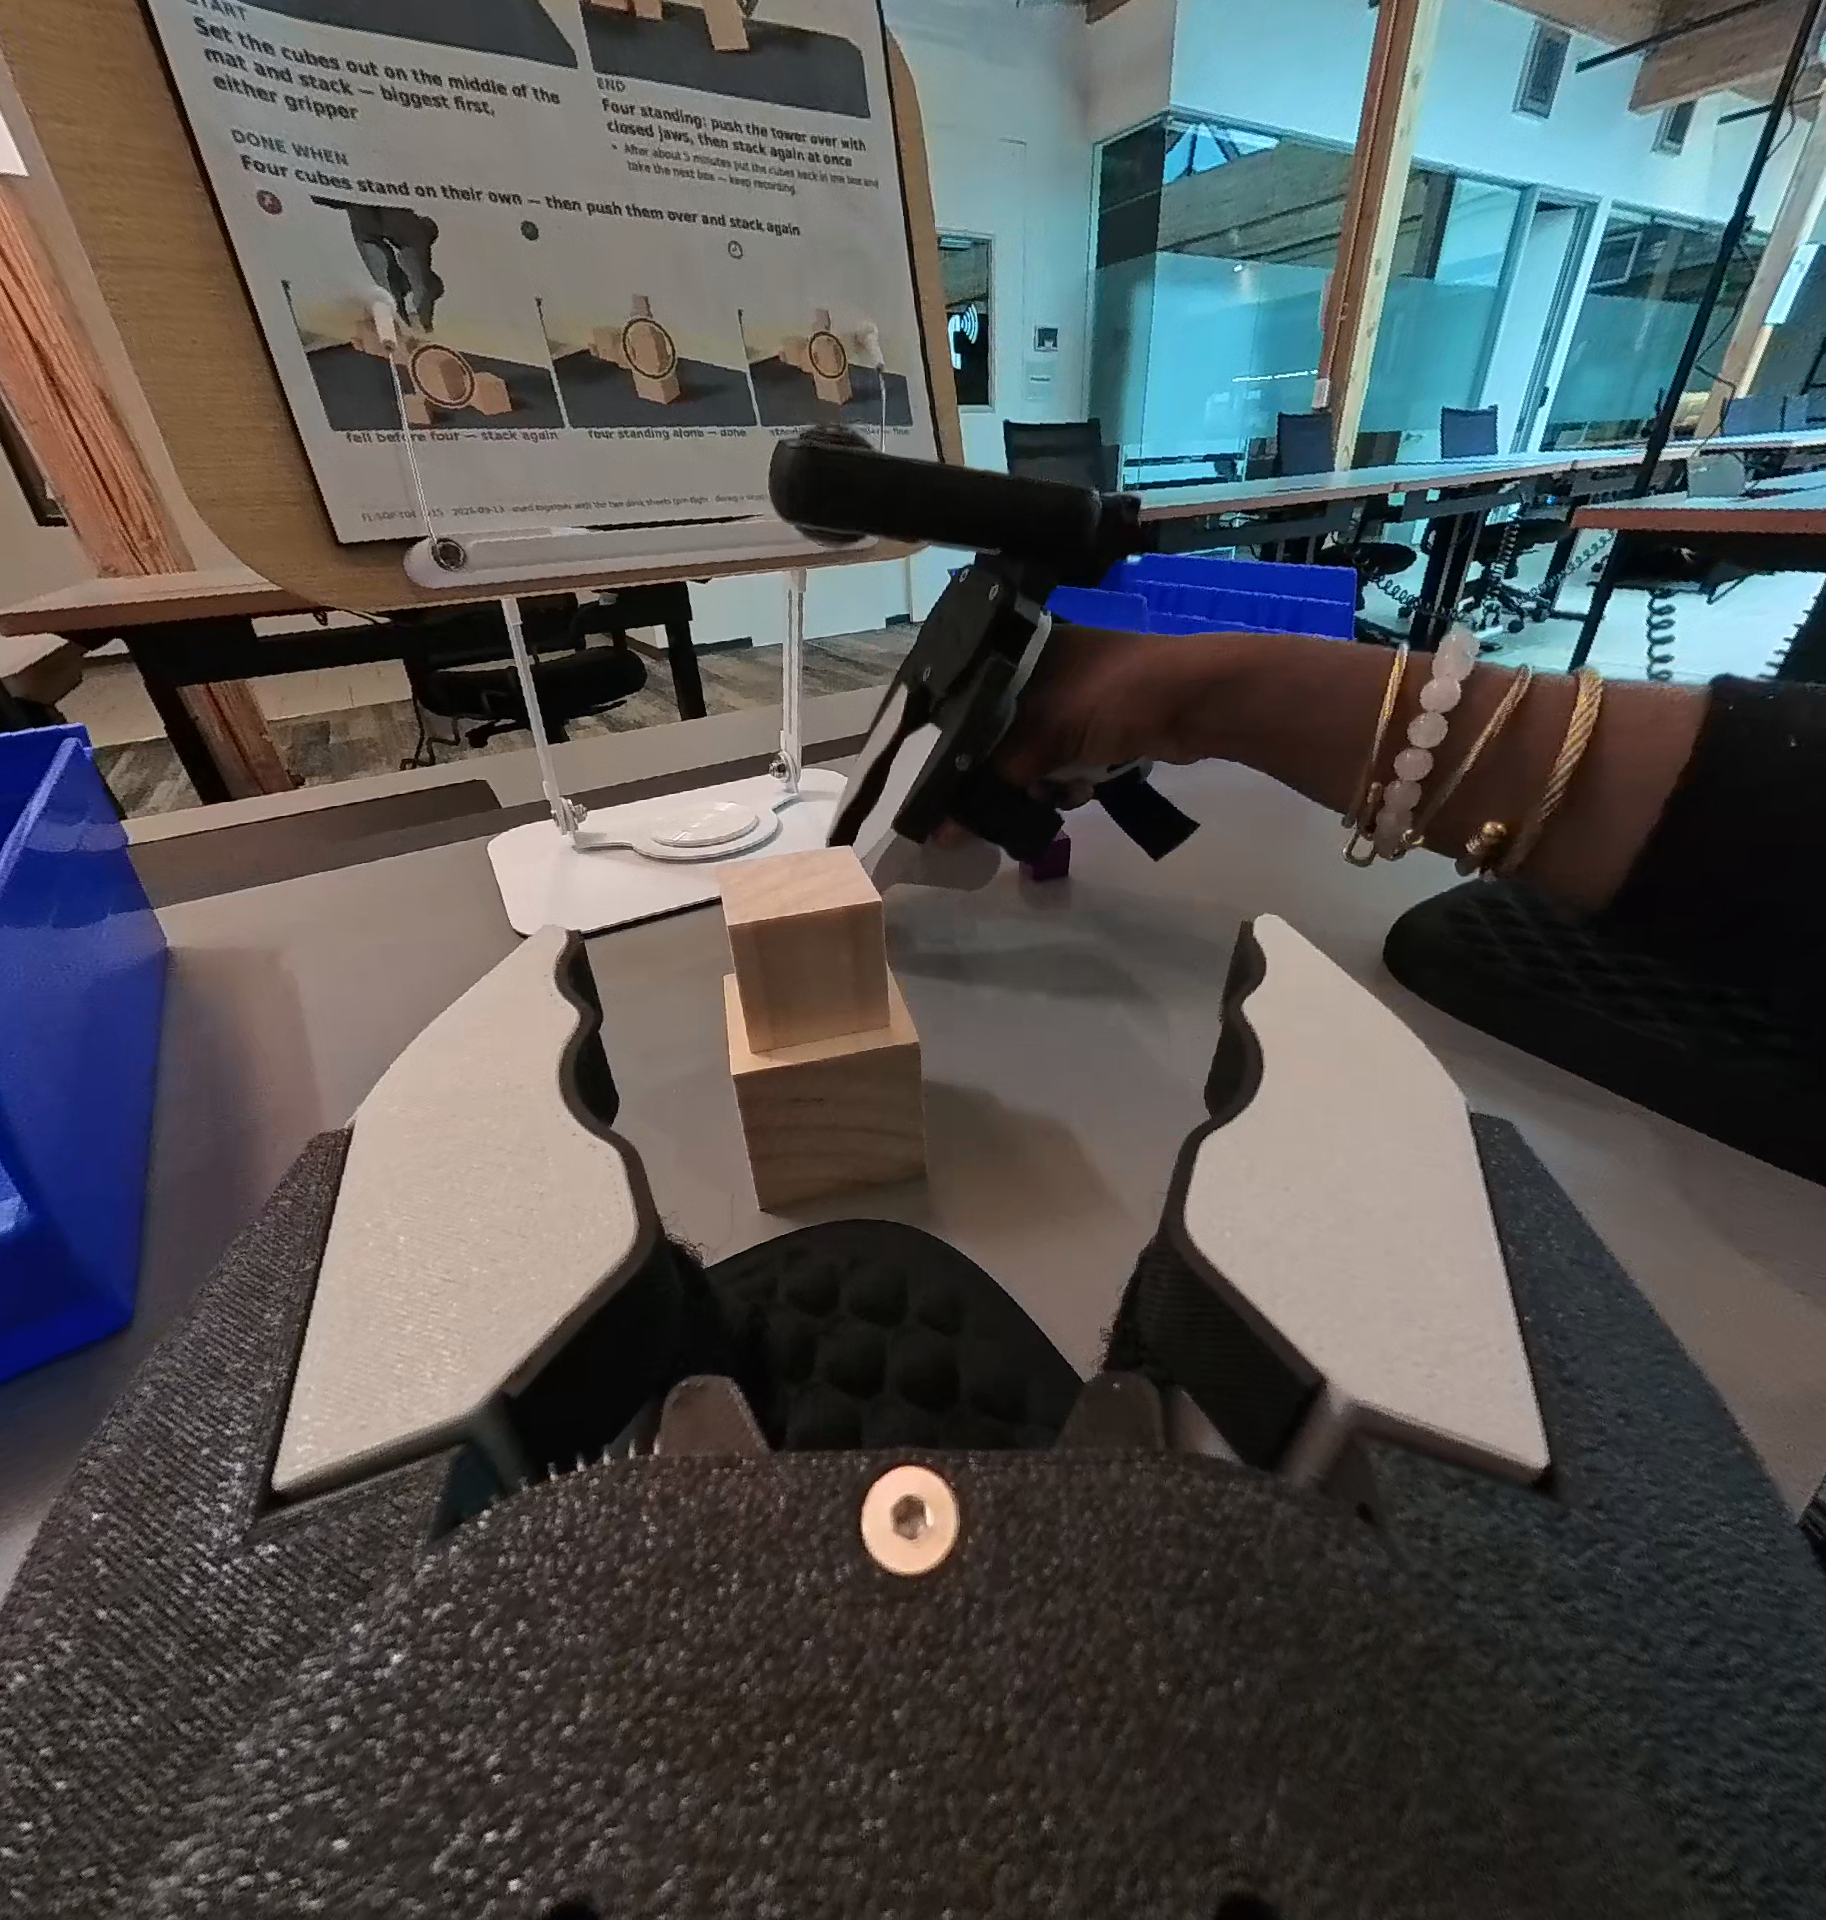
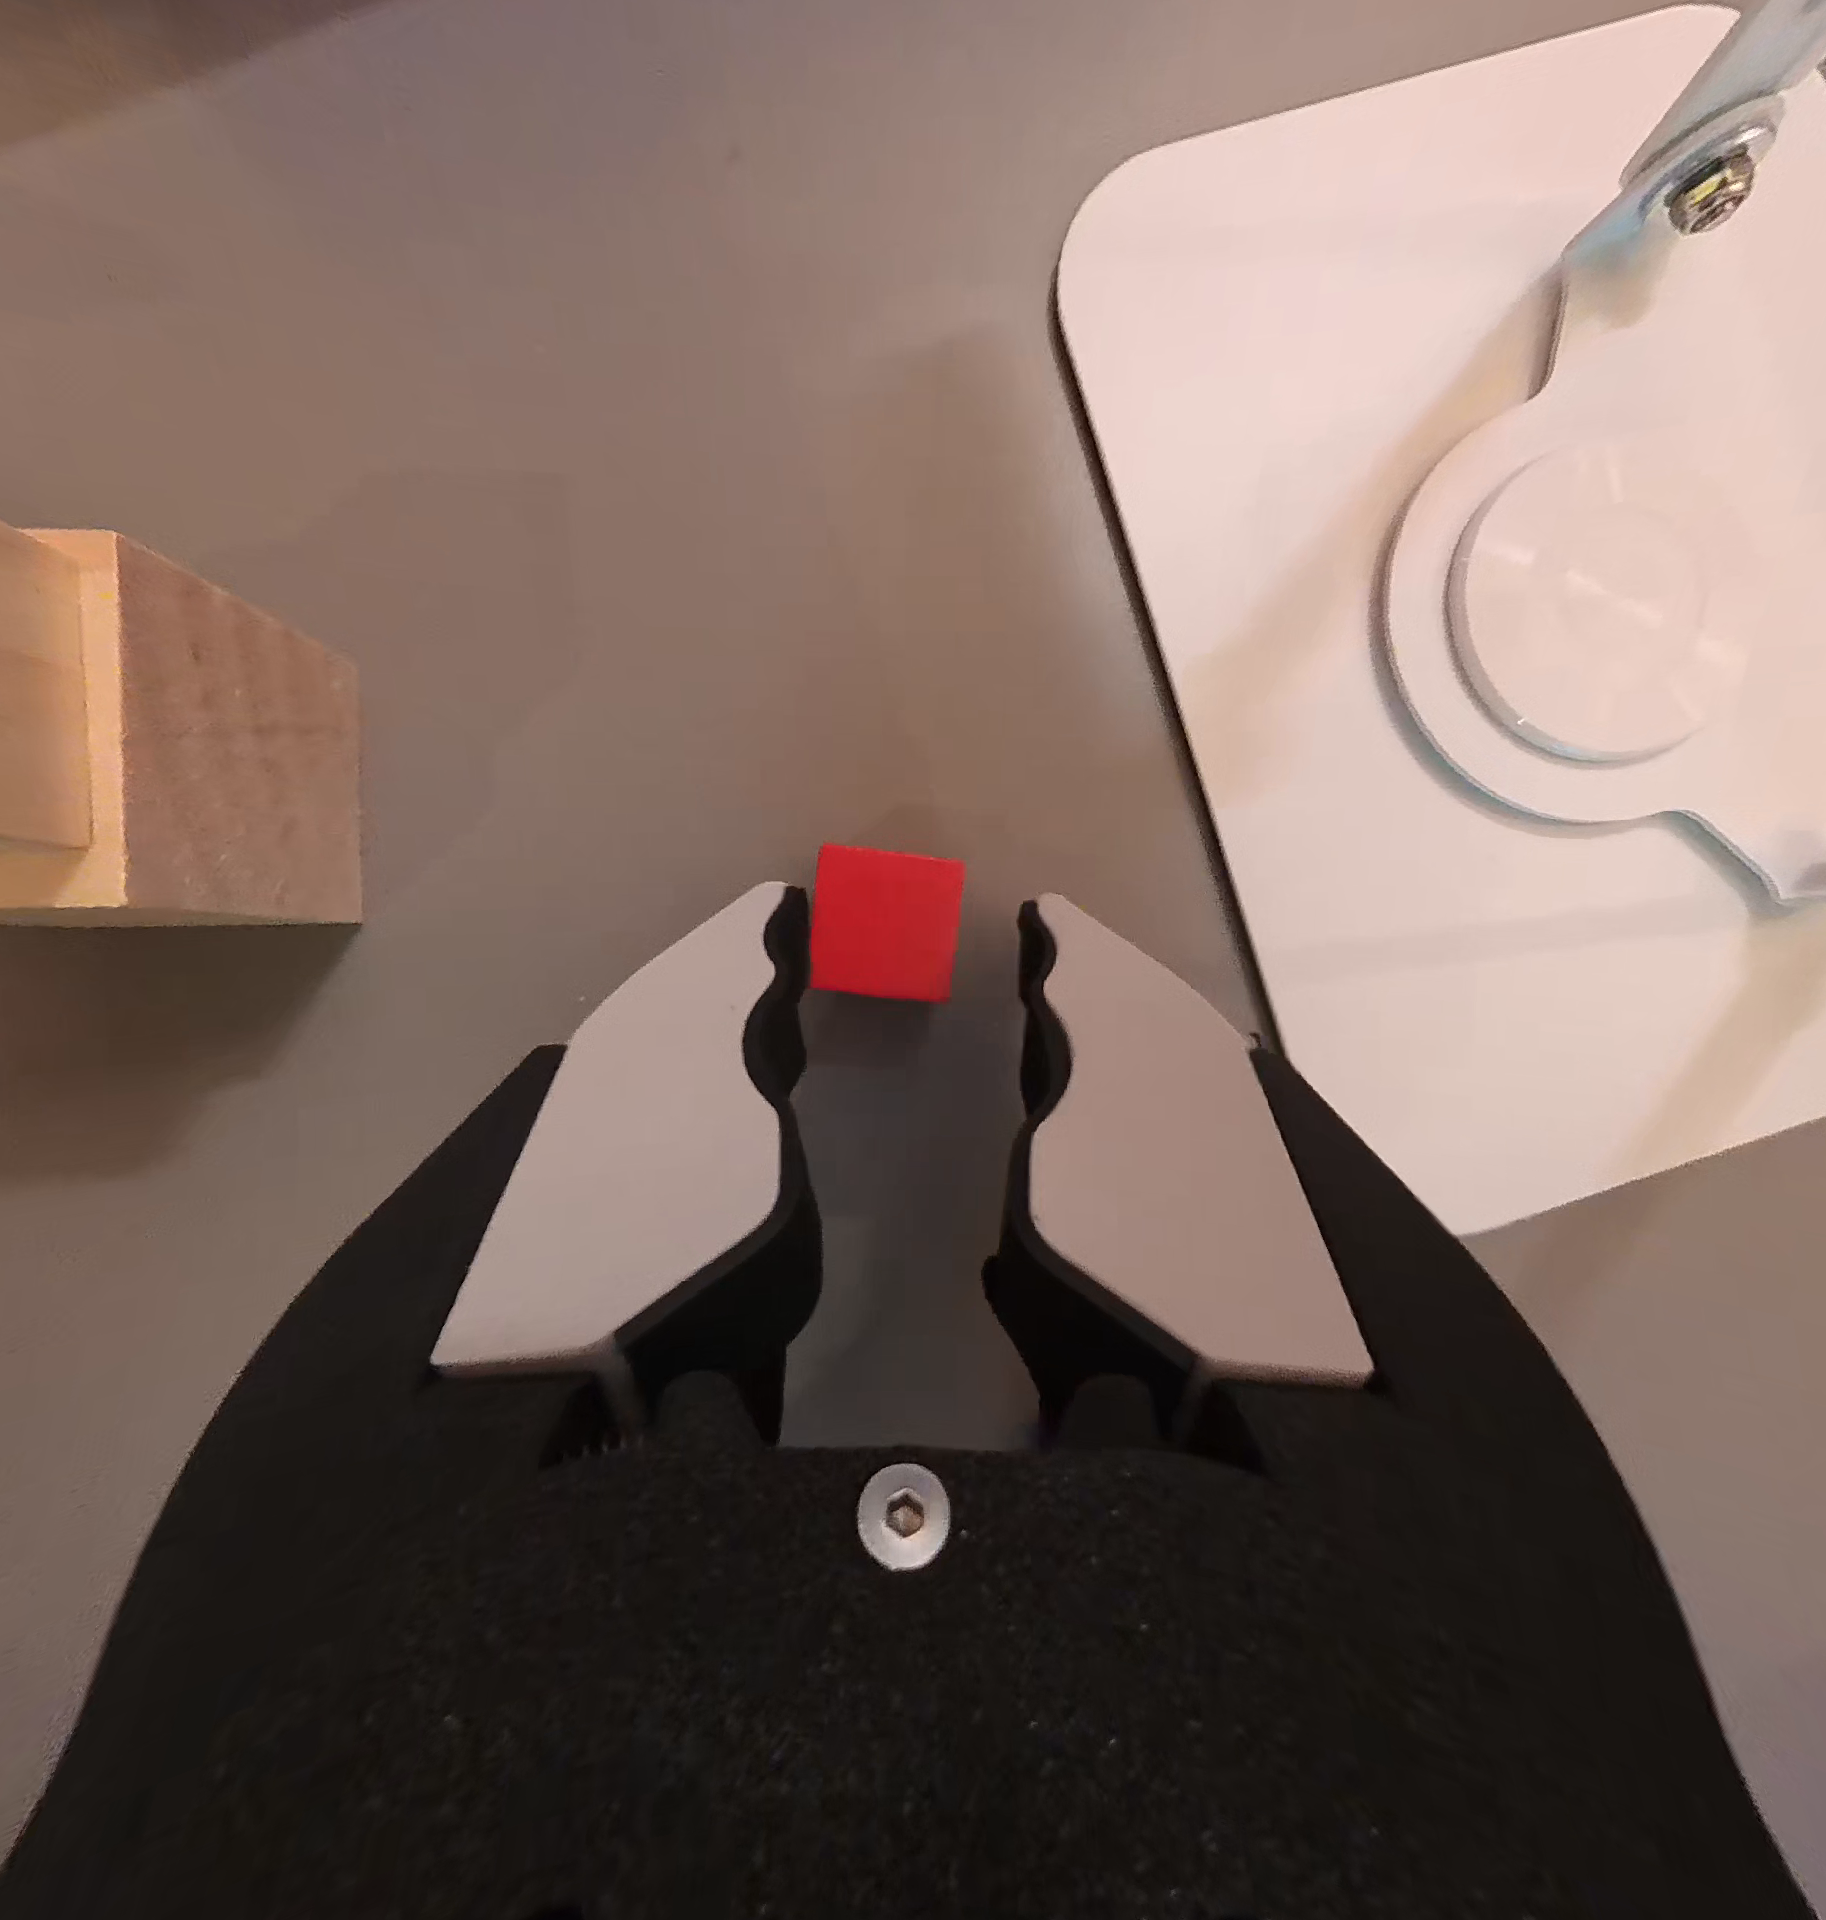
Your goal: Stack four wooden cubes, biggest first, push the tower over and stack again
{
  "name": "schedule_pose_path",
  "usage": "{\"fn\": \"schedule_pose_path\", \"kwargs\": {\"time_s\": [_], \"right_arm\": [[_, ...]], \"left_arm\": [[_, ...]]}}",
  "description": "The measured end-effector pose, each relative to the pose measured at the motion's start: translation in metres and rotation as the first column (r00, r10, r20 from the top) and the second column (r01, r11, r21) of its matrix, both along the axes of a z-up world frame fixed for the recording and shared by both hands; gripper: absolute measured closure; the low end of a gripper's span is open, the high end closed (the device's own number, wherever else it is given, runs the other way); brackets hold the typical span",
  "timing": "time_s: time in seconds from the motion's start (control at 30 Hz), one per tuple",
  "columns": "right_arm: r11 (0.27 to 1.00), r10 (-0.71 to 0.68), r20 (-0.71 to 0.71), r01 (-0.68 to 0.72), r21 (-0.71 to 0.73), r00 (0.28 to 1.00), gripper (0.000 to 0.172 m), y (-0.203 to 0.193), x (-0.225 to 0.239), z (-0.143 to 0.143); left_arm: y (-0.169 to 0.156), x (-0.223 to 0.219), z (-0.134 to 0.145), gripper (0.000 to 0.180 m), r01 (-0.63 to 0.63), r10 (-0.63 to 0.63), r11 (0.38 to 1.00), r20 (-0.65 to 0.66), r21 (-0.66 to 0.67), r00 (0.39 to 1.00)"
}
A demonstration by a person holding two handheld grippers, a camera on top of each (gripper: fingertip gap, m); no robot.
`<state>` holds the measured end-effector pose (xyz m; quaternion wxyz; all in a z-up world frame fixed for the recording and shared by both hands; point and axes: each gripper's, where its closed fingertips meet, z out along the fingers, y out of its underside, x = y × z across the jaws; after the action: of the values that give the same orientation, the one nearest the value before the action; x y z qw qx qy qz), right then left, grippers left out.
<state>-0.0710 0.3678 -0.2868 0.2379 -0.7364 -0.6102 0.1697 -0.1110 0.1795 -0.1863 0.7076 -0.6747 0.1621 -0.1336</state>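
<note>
The left gripper stands wide apart with nothing held. Between its fingers, but well clear of both, is a stack of two wooden cubes — the smaller one sits on the bigger one, turned a little and hanging a bit over the near edge. There is free grey table on each side of the stack.

The right gripper points down at the table. Its fingers are fairly close together around a small red cube. The left pad touches the cube's side or is right against it; the right pad has a clear gap, so the cube is not squeezed. It sits on the table just at the fingertips.

Things near it: the wooden stack is to the left, with open table in between. The white stand base is close on the right — its rounded edge runs just beside the right finger. The stand holds up a printed sheet.

A blue bin sits at the far left edge of the table. A tiny purple block lies under the hand holding the right gripper.
</note>
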Motion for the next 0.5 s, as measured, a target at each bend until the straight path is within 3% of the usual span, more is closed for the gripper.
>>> {"fn": "schedule_pose_path", "kwargs": {"time_s": [0.07,0.17,0.4,0.5], "right_arm": [[1.000,-0.001,0.016,0.001,-0.002,1.000,0.145,-0.002,0.001,-0.002],[1.000,0.022,0.000,-0.022,0.001,1.000,0.145,-0.010,-0.001,0.007],[1.000,0.016,-0.181,-0.016,0.002,0.983,0.145,-0.063,-0.025,0.101],[0.999,0.043,-0.169,-0.044,-0.004,0.985,0.145,-0.093,-0.032,0.117]], "left_arm": [[0.000,0.000,0.000,0.067,-0.002,0.002,1.000,0.000,0.001,1.000],[0.000,0.000,0.000,0.067,-0.002,0.002,1.000,0.001,-0.002,1.000],[0.000,0.000,-0.001,0.067,-0.003,0.003,1.000,-0.005,-0.003,1.000],[0.000,0.001,-0.001,0.067,-0.003,0.003,1.000,-0.008,-0.002,1.000]]}}
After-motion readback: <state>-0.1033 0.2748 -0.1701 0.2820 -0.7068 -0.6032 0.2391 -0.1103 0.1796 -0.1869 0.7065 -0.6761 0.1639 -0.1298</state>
